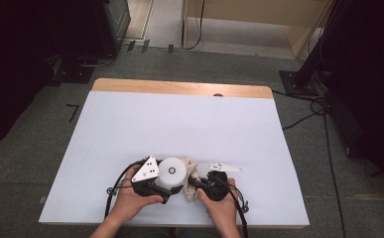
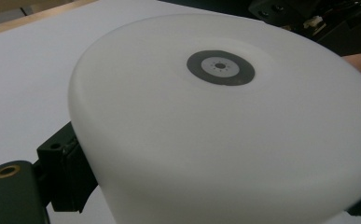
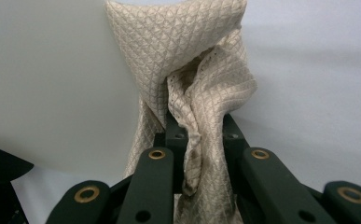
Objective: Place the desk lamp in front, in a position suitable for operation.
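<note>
Between the left gripper's jaws sits a white container, clamped steady on the worktop, so the right gripper's jaws, pinching a beige cloth, can wipe its side.

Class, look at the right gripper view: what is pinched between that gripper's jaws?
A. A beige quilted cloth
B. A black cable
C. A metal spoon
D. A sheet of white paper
A: the beige quilted cloth hangs bunched between the closed jaws of the right gripper, against the white container.
</note>
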`<state>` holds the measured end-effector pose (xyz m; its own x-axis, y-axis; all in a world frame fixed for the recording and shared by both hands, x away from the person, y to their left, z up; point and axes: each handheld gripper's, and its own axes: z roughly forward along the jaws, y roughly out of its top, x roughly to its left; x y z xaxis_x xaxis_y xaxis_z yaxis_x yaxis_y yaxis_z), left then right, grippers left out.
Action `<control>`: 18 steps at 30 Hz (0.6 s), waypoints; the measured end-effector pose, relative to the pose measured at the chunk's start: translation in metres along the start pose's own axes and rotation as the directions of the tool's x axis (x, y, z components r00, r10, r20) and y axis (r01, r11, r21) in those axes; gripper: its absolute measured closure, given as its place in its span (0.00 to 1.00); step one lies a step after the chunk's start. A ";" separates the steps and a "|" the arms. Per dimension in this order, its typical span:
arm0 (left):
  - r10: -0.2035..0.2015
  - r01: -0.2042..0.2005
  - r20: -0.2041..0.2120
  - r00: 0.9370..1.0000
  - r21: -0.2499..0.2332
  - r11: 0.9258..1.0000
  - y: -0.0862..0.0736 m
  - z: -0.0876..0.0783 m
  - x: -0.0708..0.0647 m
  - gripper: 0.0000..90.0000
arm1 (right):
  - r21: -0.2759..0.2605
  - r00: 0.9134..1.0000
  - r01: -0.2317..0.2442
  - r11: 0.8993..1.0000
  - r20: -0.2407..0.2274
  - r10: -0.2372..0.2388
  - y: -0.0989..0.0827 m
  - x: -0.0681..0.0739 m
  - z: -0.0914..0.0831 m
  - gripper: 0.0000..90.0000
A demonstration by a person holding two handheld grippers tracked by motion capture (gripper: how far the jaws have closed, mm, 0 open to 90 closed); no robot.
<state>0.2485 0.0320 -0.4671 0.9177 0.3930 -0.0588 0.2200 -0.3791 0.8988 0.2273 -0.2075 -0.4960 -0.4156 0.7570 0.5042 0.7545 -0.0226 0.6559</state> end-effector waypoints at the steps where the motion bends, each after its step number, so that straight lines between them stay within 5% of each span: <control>1: 0.000 0.000 0.000 1.000 0.000 1.000 0.000 0.000 0.000 0.09 | -0.008 1.000 0.005 1.000 0.005 -0.005 0.000 0.001 -0.001 0.89; 7: 0.000 0.000 -0.001 1.000 0.000 1.000 0.000 0.000 0.000 0.09 | -0.082 0.999 0.022 0.996 -0.034 -0.024 0.008 0.009 -0.014 0.89; 12: 0.000 0.000 -0.001 1.000 0.000 1.000 0.000 0.000 0.000 0.09 | -0.192 0.995 0.085 0.978 -0.037 -0.094 0.019 0.029 -0.038 0.89; 18: 0.001 -0.001 -0.003 1.000 0.001 1.000 0.000 0.000 0.000 0.09 | -0.229 0.992 0.106 0.968 -0.041 -0.118 0.022 0.036 -0.047 0.89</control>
<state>0.2484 0.0318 -0.4672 0.9170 0.3949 -0.0566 0.2192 -0.3800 0.8986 0.2054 -0.2115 -0.4370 -0.5222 0.7270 0.4459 0.5698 -0.0917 0.8166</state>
